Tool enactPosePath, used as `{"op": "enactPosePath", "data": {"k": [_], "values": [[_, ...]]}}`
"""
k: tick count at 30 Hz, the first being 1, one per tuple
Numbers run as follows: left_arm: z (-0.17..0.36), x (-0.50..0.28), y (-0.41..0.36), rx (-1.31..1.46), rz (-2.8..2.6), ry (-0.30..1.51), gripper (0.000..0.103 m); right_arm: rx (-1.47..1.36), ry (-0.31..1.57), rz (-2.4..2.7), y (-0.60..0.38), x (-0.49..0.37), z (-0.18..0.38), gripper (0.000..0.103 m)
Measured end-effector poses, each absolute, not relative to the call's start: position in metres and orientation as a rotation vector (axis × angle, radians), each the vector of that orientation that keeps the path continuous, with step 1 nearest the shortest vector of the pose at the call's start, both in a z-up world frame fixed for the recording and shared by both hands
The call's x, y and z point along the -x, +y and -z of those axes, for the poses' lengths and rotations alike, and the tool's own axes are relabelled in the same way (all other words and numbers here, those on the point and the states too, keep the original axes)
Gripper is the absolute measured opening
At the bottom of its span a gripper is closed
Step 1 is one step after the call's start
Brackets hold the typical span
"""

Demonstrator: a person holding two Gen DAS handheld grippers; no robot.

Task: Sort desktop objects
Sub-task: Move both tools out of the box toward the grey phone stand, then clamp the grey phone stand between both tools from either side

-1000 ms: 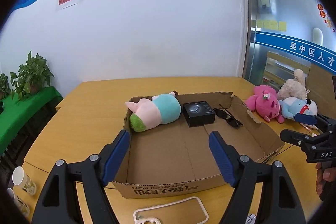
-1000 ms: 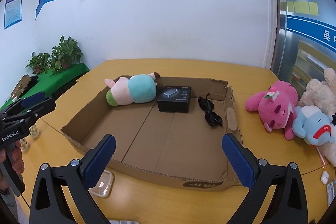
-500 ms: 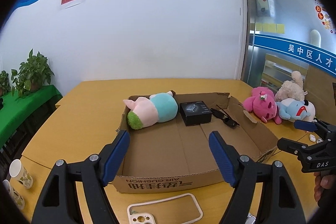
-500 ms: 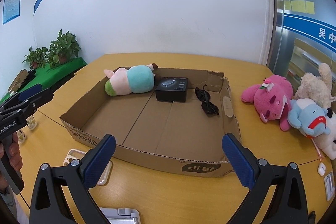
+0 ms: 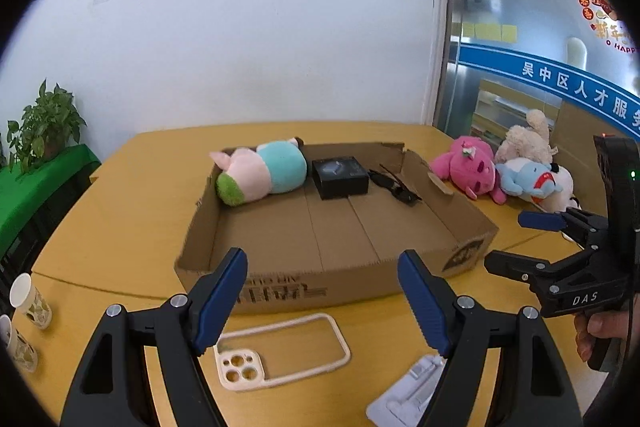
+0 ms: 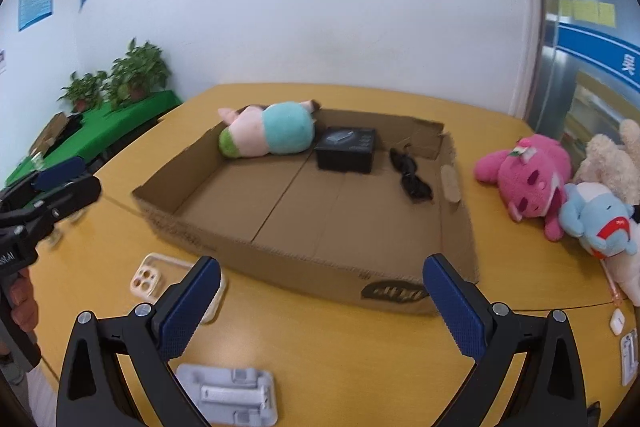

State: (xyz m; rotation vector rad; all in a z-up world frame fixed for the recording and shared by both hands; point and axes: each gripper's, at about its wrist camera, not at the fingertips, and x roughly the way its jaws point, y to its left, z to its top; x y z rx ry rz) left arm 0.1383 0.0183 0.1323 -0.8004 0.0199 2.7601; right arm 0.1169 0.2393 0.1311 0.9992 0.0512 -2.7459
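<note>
Nearest the left tool (image 5: 322,301), a cream phone case (image 5: 280,355) lies flat on the yellow wooden table (image 5: 120,195), its camera cut-outs at the near left corner and its frame thin and open in the middle. Just right of it sits a pale grey plastic holder (image 6: 228,397) with raised ribs, partly hidden behind the tool's right arm. The left tool's blue-padded jaws stand apart with nothing between them, hanging above the case. The right tool (image 6: 320,301) is likewise spread wide and empty, above the table in front of the box.

Beyond both lies a shallow cardboard box (image 5: 320,291), low-walled, with dark print on its near side and a torn far right corner. Its near floor is bare. Along its far wall lie three things in a row: a plush pig (image 5: 260,175) on its side at the left, pink with a teal body and a green end; a small black box (image 5: 340,177) with a pale picture on its lid in the middle; and black sunglasses (image 5: 396,187) folded at the right.

To the right of the box, on the table, a pink plush (image 6: 528,175), a light blue plush (image 6: 600,223) and a beige plush (image 6: 612,159) lie bunched together. Two paper cups (image 5: 30,301) stand at the table's left edge. A small white earbud case (image 6: 616,319) rests near the right edge.
</note>
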Motion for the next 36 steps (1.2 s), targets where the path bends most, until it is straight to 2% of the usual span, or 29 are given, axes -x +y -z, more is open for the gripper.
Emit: {"op": "enactPosePath", "data": {"k": [3, 9, 13, 15, 17, 18, 19, 21, 23, 24, 25, 30, 33, 36], "values": [[-0.102, -0.150, 0.023, 0.936, -2.687, 0.023, 0.078, -1.051, 0.048, 2.651, 0.241, -0.131, -0.113, 0.103], [-0.039, -0.163, 0.029, 1.198, -2.517, -0.076, 0.078, -1.287, -0.031, 2.439, 0.249, -0.153, -0.037, 0.103], [-0.016, -0.165, 0.032, 1.283, -2.454, -0.134, 0.078, -1.315, -0.090, 2.339, 0.244, -0.162, -0.012, 0.097], [-0.011, -0.166, 0.033, 1.296, -2.427, -0.149, 0.078, -1.312, -0.066, 2.309, 0.235, -0.164, -0.005, 0.092], [-0.006, -0.164, 0.033, 1.311, -2.390, -0.183, 0.076, -1.308, -0.064, 2.266, 0.226, -0.163, 0.000, 0.080], [-0.004, -0.164, 0.033, 1.322, -2.376, -0.193, 0.076, -1.304, -0.057, 2.253, 0.222, -0.163, 0.002, 0.069], [-0.001, -0.164, 0.034, 1.335, -2.366, -0.197, 0.075, -1.308, -0.038, 2.247, 0.218, -0.161, 0.004, 0.065], [0.004, -0.164, 0.035, 1.359, -2.351, -0.194, 0.069, -1.326, -0.021, 2.243, 0.214, -0.158, 0.010, 0.063], [0.010, -0.164, 0.035, 1.379, -2.335, -0.196, 0.068, -1.317, -0.041, 2.240, 0.214, -0.157, 0.011, 0.055], [0.011, -0.165, 0.036, 1.385, -2.332, -0.197, 0.068, -1.320, -0.047, 2.235, 0.214, -0.156, 0.010, 0.046], [0.012, -0.166, 0.037, 1.380, -2.334, -0.191, 0.067, -1.327, -0.045, 2.239, 0.214, -0.156, 0.010, 0.042], [0.011, -0.166, 0.036, 1.369, -2.335, -0.167, 0.067, -1.364, -0.110, 2.267, 0.211, -0.165, 0.009, 0.040], [0.011, -0.167, 0.036, 1.368, -2.343, -0.124, 0.060, -1.350, -0.219, 2.225, 0.204, -0.178, 0.007, 0.040], [0.011, -0.167, 0.034, 1.363, -2.325, -0.125, 0.053, -1.296, -0.183, 2.264, 0.194, -0.189, -0.003, 0.042]]}}
